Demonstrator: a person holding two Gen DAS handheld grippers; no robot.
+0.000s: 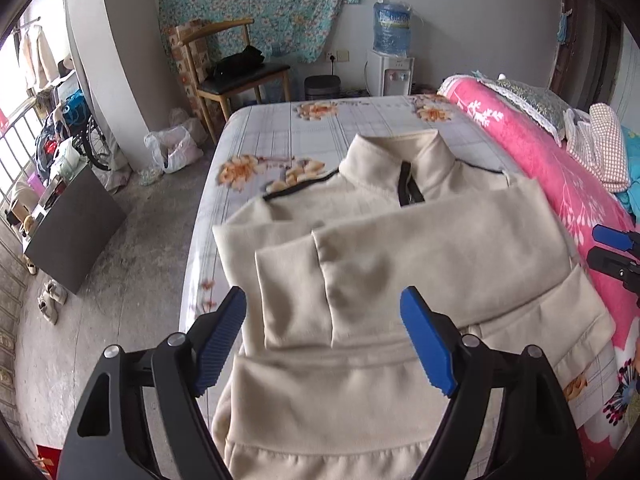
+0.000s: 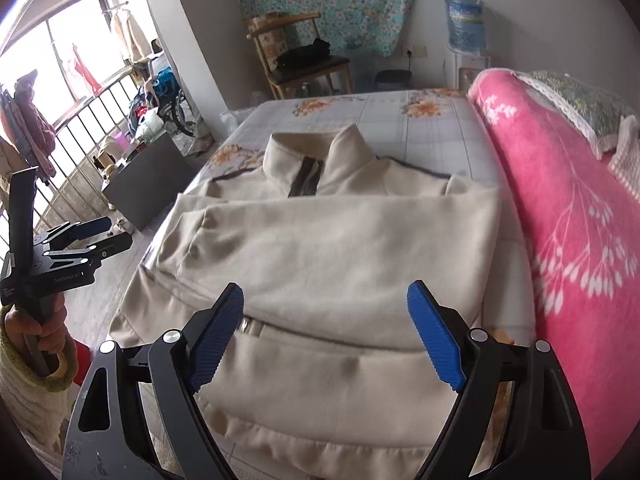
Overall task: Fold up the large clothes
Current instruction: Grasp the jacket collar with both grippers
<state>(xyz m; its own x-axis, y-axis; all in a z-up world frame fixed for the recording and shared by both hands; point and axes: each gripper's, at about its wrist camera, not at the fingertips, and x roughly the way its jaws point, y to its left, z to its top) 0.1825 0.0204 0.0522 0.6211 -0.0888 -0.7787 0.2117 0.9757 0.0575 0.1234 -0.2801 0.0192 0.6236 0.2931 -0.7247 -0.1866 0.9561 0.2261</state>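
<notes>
A cream fleece jacket with a stand-up collar and dark zip lies flat on the bed, both sleeves folded across its chest. My left gripper hangs above the jacket's lower left part, blue pads wide apart with nothing between them. My right gripper hovers over the lower right part, also open and empty. In the right wrist view the left gripper shows at the left edge, held by a hand in a cream sleeve. The right gripper's fingertips peek in at the left wrist view's right edge.
The bed sheet is grey-checked with orange flowers. A rolled pink blanket lies along the bed's right side. Beyond the bed stand a wooden chair and a water dispenser. A dark cabinet stands on the floor at the left.
</notes>
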